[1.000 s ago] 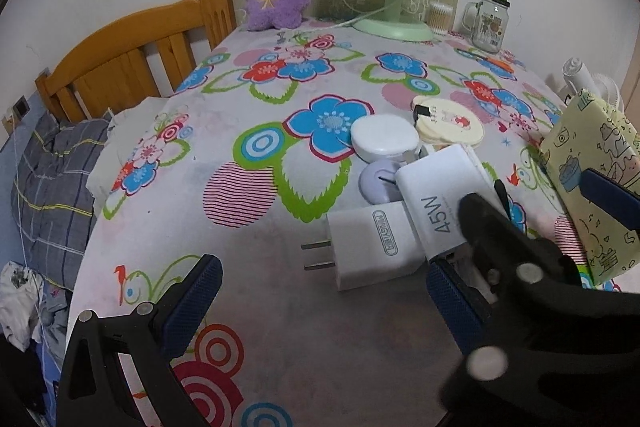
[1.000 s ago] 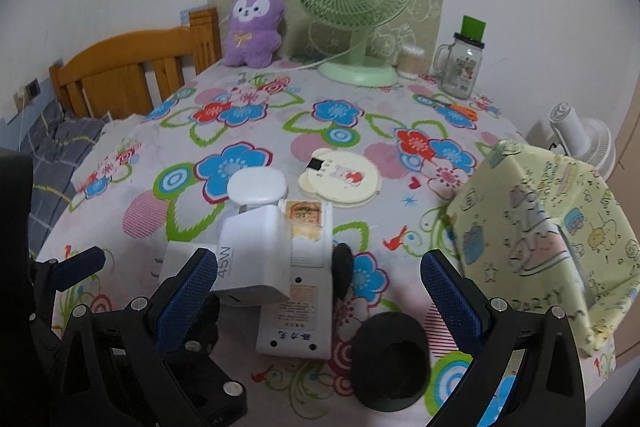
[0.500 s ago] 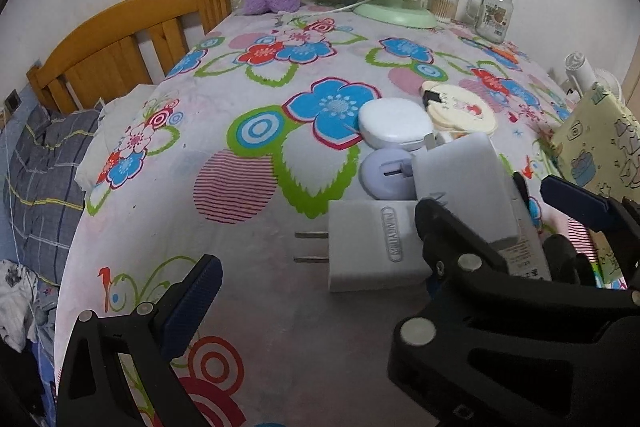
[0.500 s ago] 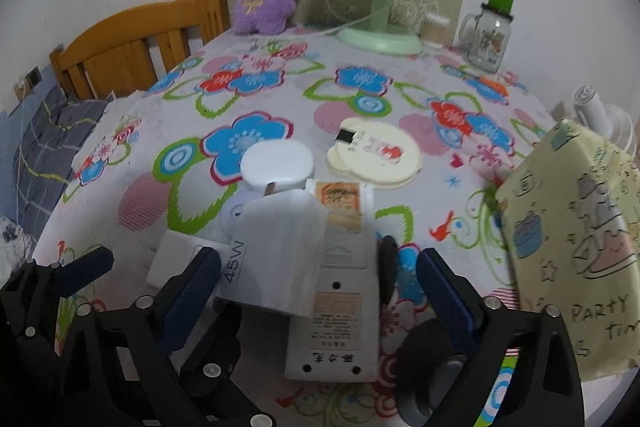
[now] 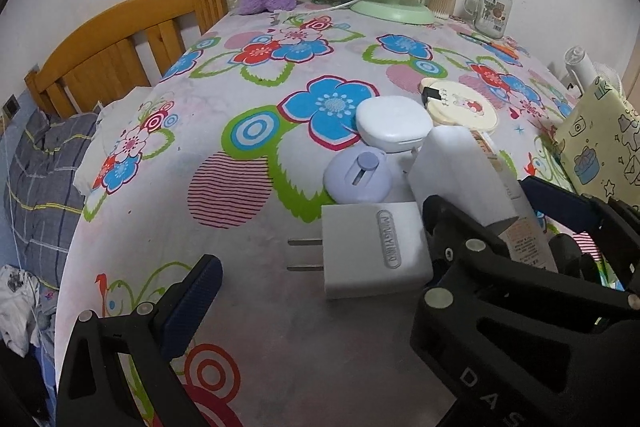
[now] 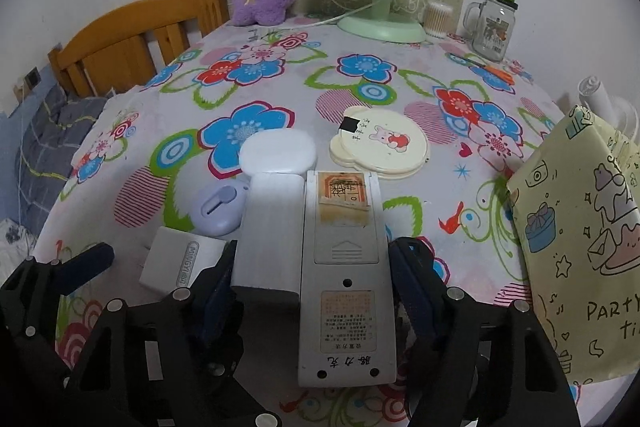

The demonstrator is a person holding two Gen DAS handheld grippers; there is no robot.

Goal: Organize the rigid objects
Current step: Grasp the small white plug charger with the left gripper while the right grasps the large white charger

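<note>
The right gripper (image 6: 310, 279) has its fingers (image 6: 412, 283) clenched around two things side by side on the flowered tabletop (image 6: 280, 75): the white charger block (image 6: 270, 231) and the grey remote control (image 6: 344, 267), lying face down. The left gripper (image 5: 320, 287) waits with fingers released around the small white plug adapter (image 5: 374, 251), touching nothing. Squeezing two loose pieces together looks risky; on lifting, the charger block could slip out or twist and knock the lilac round gadget (image 6: 218, 207) or the white oval case (image 6: 278, 151) just beyond.
</note>
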